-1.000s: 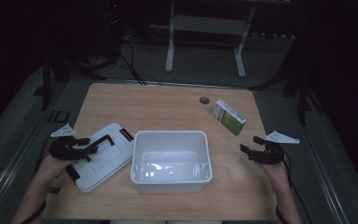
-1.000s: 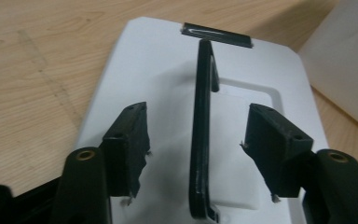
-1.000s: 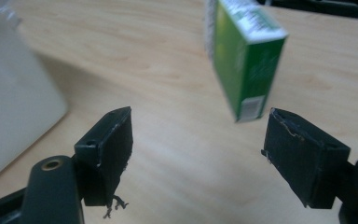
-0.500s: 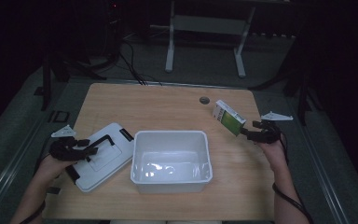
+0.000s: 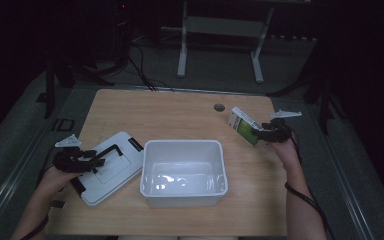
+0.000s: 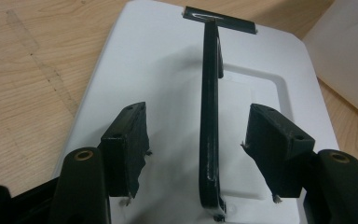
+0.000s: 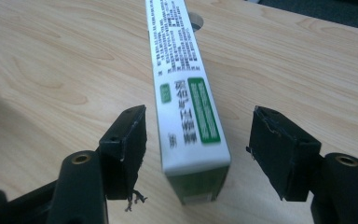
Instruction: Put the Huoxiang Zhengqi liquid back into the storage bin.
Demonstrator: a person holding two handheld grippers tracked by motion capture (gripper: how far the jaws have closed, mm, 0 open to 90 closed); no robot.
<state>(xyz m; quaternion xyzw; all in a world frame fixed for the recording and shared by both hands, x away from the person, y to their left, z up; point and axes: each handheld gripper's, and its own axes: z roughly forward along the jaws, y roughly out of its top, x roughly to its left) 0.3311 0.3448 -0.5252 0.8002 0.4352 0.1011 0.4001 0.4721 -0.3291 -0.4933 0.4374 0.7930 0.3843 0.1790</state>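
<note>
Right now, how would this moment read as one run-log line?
right gripper: jaws closing around green-and-white carton, pads not yet touching | left gripper: jaws open astride black lid handle | white bin: open

High view dim, surroundings black (gripper views brighter, sharp)

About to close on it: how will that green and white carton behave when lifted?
The carton looks like thin cardboard, so it is probably light and may dent under a hard squeeze. It stands on a narrow edge on the table, so a one-sided nudge could tip it. The right gripper straddles it, jaws just been closing, pads not touching.
</note>
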